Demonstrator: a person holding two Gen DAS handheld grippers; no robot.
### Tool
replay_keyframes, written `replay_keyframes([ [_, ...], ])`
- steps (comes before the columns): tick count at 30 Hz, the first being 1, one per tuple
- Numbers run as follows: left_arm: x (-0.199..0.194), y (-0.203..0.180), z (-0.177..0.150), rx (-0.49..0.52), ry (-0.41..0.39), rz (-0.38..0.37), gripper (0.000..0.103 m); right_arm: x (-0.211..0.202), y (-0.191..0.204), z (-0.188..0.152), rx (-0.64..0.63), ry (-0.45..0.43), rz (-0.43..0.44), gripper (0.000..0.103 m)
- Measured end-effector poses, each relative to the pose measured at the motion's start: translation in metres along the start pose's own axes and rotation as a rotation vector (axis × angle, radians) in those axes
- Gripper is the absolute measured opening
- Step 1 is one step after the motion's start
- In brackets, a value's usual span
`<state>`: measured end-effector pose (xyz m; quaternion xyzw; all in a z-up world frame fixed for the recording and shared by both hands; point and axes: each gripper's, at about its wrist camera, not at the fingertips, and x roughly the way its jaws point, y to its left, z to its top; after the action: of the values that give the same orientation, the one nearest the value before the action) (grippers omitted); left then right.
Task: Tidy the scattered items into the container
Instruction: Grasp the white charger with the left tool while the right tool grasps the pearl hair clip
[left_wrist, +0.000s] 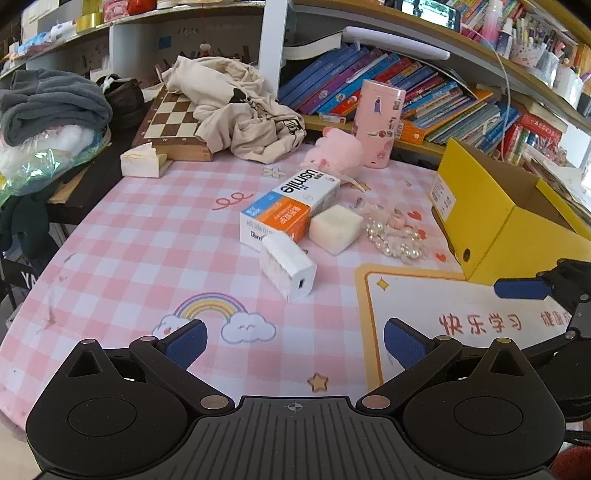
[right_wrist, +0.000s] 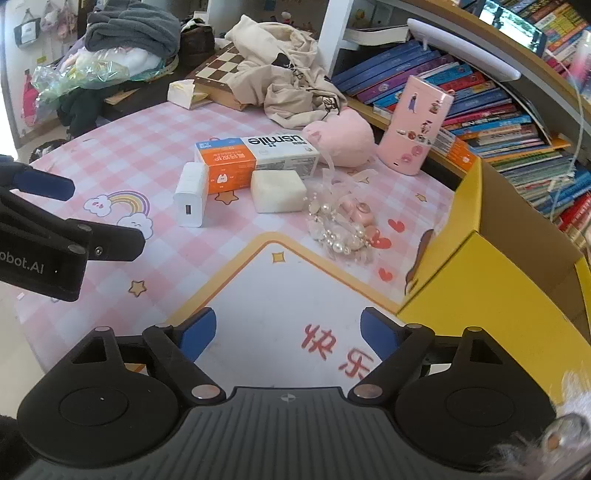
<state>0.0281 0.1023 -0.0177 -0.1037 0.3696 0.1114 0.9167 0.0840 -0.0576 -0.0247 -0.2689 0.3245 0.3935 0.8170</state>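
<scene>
Clutter sits in one knot mid-table: white charger (left_wrist: 288, 267) nearest me, toothpaste box (left_wrist: 290, 208) touching behind it, foam block (left_wrist: 335, 229) and pearl trinkets (left_wrist: 397, 236) to its right. From my left gripper (left_wrist: 293, 341) the charger lies straight ahead, long axis running up-left to down-right, its port end toward me. My right gripper (right_wrist: 288, 334) sees the pile further ahead and left, so I judge the left is better placed. Both jaws stand wide with nothing between them. Yellow box (right_wrist: 491, 280), the container, stands open at the right, beside my right gripper.
</scene>
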Motion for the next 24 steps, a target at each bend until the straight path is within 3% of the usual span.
replay_keyframes([
  [5,0.016,0.000,0.009,-0.012,0.018,0.008,0.103,0.018,-0.006,0.009,-0.025,0.018,0.031,0.072],
  [10,0.032,-0.001,0.019,-0.023,0.017,0.008,0.101,0.037,-0.015,0.020,-0.031,0.023,0.058,0.053],
  [24,0.084,-0.006,0.039,-0.039,0.032,0.019,0.093,0.086,-0.031,0.054,-0.054,0.030,0.067,0.047],
])
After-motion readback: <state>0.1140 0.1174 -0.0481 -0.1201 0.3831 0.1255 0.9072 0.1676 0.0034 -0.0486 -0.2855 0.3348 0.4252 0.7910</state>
